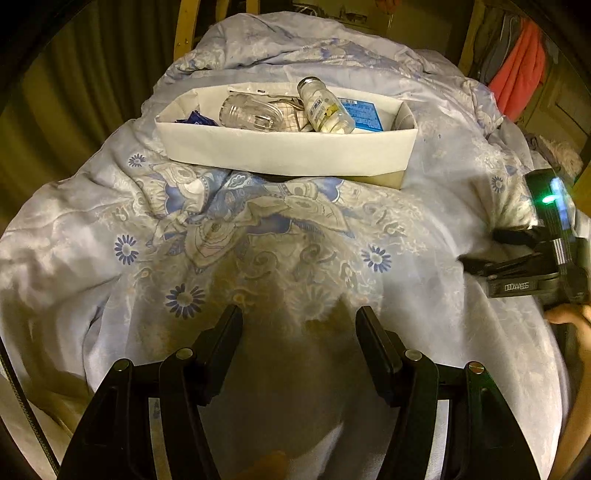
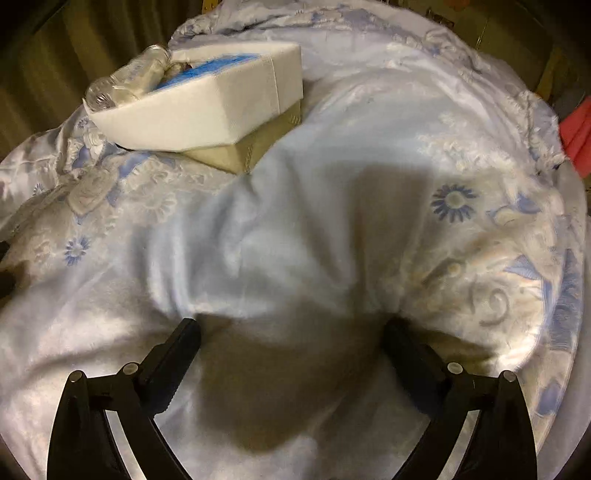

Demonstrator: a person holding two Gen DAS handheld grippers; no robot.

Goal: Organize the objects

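A white open box (image 1: 284, 147) rests on the blue floral duvet (image 1: 258, 240) at the far middle. Inside lie a clear glass jar (image 1: 247, 110), a pill bottle (image 1: 325, 107) with a metal cap, a blue printed packet (image 1: 364, 114), a dark blue wrapper (image 1: 199, 119) and a checked cloth (image 1: 291, 114). My left gripper (image 1: 299, 321) hangs open over bare duvet, well short of the box. My right gripper (image 2: 291, 328) is wide open with nothing between its fingers, low over a fold of the duvet (image 2: 295, 240). The box (image 2: 207, 110) lies far up-left of it.
The right gripper's body (image 1: 535, 258) with a green light and a person's hand (image 1: 569, 317) sit at the right edge of the left wrist view. Wooden bed posts (image 1: 184, 33) and hanging red clothing (image 1: 517, 77) stand behind the bed. The box sits on a tan cardboard base (image 2: 255, 147).
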